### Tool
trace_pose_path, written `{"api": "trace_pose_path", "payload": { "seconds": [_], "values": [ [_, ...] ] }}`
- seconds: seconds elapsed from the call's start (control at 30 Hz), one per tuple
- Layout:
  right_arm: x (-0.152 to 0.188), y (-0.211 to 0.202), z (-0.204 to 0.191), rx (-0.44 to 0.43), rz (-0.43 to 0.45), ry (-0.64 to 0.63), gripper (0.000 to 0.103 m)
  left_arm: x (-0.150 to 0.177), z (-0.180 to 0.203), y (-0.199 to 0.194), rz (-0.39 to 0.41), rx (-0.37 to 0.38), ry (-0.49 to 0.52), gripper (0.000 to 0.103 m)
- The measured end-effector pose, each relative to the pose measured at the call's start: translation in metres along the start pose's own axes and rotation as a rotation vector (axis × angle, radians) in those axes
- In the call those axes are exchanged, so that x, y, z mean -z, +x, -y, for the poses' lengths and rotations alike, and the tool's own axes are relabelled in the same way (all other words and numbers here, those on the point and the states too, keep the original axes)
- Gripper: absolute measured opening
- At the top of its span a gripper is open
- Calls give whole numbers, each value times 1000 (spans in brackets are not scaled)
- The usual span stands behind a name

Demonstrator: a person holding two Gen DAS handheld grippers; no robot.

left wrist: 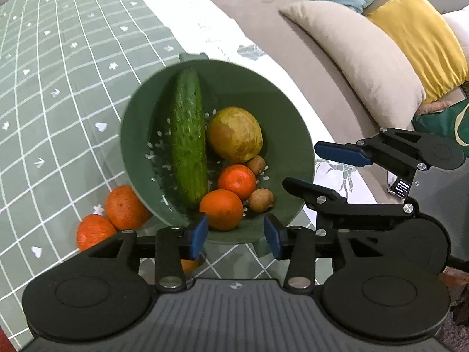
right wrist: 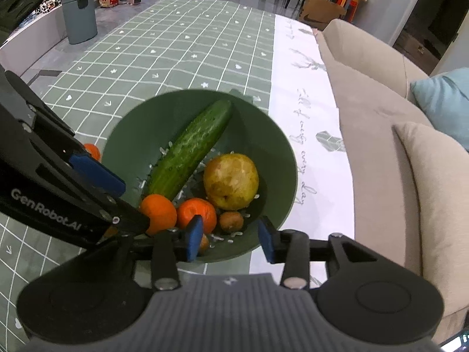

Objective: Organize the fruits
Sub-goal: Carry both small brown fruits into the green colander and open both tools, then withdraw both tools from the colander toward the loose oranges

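Note:
A green colander bowl (left wrist: 281, 123) sits on the checked tablecloth and shows in both views (right wrist: 272, 152). In it lie a cucumber (left wrist: 187, 135), a yellow-green pear (left wrist: 234, 133), two oranges (left wrist: 236, 180) (left wrist: 221, 209) and two small brown fruits (left wrist: 261, 199). Two more oranges (left wrist: 124, 206) (left wrist: 93, 230) lie on the cloth left of the bowl. My left gripper (left wrist: 236, 236) is open at the bowl's near rim. My right gripper (right wrist: 230, 239) is open at the near rim too, and shows in the left wrist view (left wrist: 322, 167).
A beige sofa (right wrist: 378, 135) with beige, yellow and blue cushions (left wrist: 360, 58) runs along the table's right edge. A white cloth strip (right wrist: 296, 88) borders the green checks. A grey bin (right wrist: 79, 14) and chairs stand on the floor beyond.

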State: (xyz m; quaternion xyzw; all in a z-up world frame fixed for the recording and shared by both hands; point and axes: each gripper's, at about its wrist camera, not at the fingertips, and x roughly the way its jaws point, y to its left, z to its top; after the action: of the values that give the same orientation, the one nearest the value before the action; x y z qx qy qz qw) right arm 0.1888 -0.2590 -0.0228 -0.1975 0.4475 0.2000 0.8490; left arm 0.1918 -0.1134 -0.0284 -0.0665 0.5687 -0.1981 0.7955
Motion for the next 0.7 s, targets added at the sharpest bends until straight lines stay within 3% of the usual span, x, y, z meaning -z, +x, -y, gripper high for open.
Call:
{"api": "trace_pose_path", "payload": {
  "seconds": [0.13,0.6,0.7],
  "values": [
    [-2,-14,-7,18,27,28,53,9,2,-20,45,-40,30,57],
    [-9,-61,-61,91,179,187,73,48,-25,-82,250,-163,60,59],
    [-3,-70,-74,87,220,251,73,61,-35,-89,281,-184,64,59]
  ]
}}
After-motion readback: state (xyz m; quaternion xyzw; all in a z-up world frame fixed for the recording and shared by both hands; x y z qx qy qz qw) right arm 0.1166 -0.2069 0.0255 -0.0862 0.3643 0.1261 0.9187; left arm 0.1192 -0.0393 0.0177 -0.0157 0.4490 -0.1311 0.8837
